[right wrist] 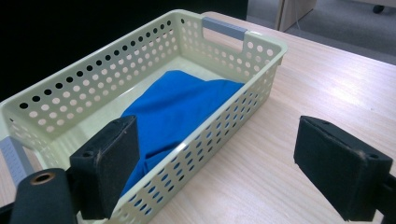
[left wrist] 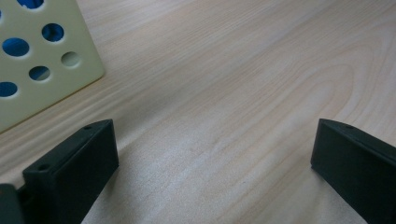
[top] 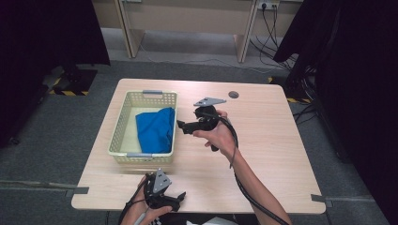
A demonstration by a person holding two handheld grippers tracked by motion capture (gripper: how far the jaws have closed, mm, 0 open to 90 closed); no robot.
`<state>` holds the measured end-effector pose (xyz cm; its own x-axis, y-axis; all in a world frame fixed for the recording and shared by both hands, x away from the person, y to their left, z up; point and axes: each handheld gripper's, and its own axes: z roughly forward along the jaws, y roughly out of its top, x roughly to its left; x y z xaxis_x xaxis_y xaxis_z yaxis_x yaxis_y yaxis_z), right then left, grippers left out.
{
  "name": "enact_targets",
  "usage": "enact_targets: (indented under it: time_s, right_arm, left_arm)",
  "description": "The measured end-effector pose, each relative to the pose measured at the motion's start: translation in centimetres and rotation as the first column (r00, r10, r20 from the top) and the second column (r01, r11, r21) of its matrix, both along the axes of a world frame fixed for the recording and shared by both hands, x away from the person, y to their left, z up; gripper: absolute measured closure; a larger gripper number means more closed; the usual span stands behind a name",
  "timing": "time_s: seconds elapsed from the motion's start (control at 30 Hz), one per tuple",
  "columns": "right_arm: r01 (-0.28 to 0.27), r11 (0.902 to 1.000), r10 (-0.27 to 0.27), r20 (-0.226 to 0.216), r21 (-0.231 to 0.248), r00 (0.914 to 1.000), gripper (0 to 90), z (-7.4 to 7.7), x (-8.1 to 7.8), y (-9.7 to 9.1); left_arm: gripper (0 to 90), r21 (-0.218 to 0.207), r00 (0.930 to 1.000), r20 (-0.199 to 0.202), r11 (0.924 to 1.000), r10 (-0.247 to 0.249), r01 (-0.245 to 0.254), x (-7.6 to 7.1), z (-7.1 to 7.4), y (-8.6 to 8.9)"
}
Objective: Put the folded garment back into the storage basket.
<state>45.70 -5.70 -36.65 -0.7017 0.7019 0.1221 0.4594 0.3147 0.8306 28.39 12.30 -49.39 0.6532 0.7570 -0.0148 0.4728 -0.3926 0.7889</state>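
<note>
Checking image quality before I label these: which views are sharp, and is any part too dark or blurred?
High view: soft and low in detail, table evenly lit, surroundings nearly black. Left gripper view: wood grain fairly crisp, basket corner slightly soft. Right gripper view: basket and blue cloth sharp, black beyond the far wall.

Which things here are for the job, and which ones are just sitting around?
For the job:
blue cloth, lying inside the basket
yellow basket
right gripper, open, beside the basket
left gripper, open, near the table's front edge

Just there:
wooden table
grey round cap in the tabletop
</note>
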Motion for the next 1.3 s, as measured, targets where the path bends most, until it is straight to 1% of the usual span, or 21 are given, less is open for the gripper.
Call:
enact_targets:
  time_s: [0.27, 0.43, 0.77, 1.3]
  right_arm:
    - [-0.008, 0.9999, 0.008, 0.010, 0.008, 0.9999, 14.6, -0.3, -1.0, -1.3]
    - [-0.011, 0.9999, 0.011, 0.004, 0.009, 0.9999, 14.6, -0.8, -1.5, -2.2]
    - [-0.005, 1.0000, 0.005, 0.010, 0.008, 0.9999, 14.6, -1.5, -2.5, -4.3]
    - [0.010, 0.9998, -0.010, 0.010, 0.016, 0.9999, 14.4, -3.0, -3.9, -6.6]
  left_arm:
    - [0.0, -0.001, 1.0000, 0.001, 1.0000, 0.001, -0.001, 0.0, 0.0, 0.0]
    - [0.0, -0.001, 1.0000, 0.001, 1.0000, 0.001, -0.001, 0.0, 0.0, 0.0]
    - [0.0, -0.002, 1.0000, 0.002, 1.0000, 0.001, -0.001, 0.0, 0.0, 0.0]
    - [0.0, -0.002, 1.0000, 0.003, 1.0000, 0.002, -0.002, 0.0, 0.0, 0.0]
